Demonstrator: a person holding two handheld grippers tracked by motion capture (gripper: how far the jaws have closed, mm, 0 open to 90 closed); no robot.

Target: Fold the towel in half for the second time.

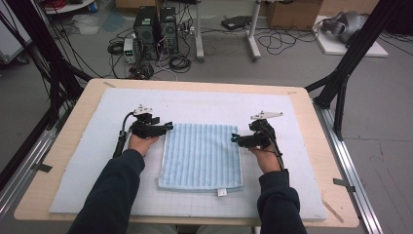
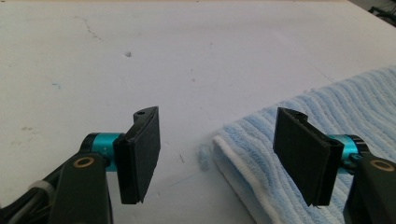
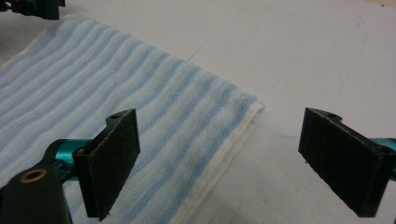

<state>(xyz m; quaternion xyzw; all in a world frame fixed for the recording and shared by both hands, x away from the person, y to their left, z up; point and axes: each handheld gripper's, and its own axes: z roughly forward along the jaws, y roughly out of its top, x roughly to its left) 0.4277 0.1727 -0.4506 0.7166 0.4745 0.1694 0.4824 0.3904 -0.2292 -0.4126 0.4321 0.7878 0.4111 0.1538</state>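
Towel lies flat and folded mid-surface; I have the left claw and right claw released, each straddling a far corner. Next, I judge, both must clench on those corners together

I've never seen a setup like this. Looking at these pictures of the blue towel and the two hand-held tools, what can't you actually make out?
- White tag at the towel's near edge, high view: too small to read.
- Whether the towel is folded double: the gripper views show a layered edge, but the underside is hidden.
- Left gripper, its own view: the picture edge cuts off the near towel.
- Right gripper, its own view: the same.
- Floor clutter, high view: small and blurred.
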